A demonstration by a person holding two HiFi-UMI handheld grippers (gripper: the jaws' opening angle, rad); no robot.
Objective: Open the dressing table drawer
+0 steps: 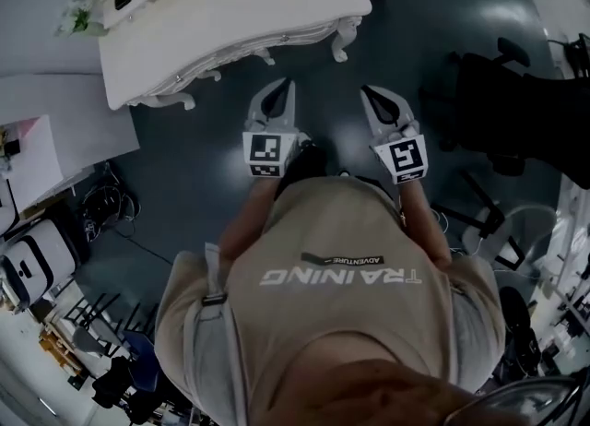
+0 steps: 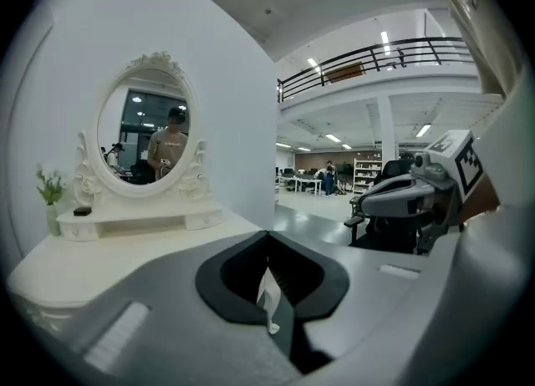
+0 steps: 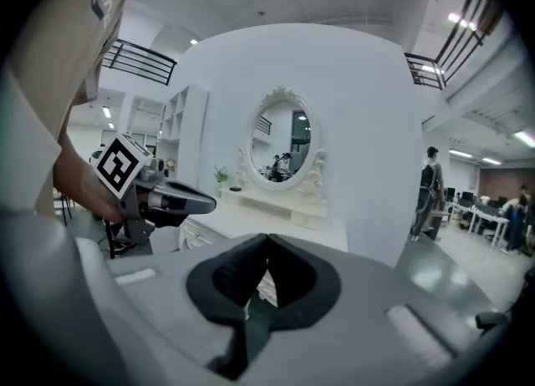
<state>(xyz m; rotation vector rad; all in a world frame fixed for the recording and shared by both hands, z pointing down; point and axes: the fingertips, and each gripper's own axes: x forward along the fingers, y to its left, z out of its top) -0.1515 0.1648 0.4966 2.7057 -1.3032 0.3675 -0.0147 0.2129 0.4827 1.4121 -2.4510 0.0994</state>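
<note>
1. The dressing table [image 1: 230,18] is standing ahead and to the person's left. Its carved drawer front [image 1: 241,52] is facing both grippers and looking closed.
2. The left hand-held gripper [image 1: 286,86] is hovering over the floor, near that front but apart from it. Its jaws are pressing together on nothing.
3. The right hand-held gripper [image 1: 367,92] is hanging alongside, likewise closed and empty.
4. Judging: this is the reaching step, with no contact yet.
5. The next move is calling for parted jaws lined up on the drawer pull, which is too small to make out here.

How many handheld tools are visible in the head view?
2. The left tool is at centre-left and the right tool at centre-right, both above the dark floor, pointing toward the white dressing table without touching it. None seems hidden.
</note>
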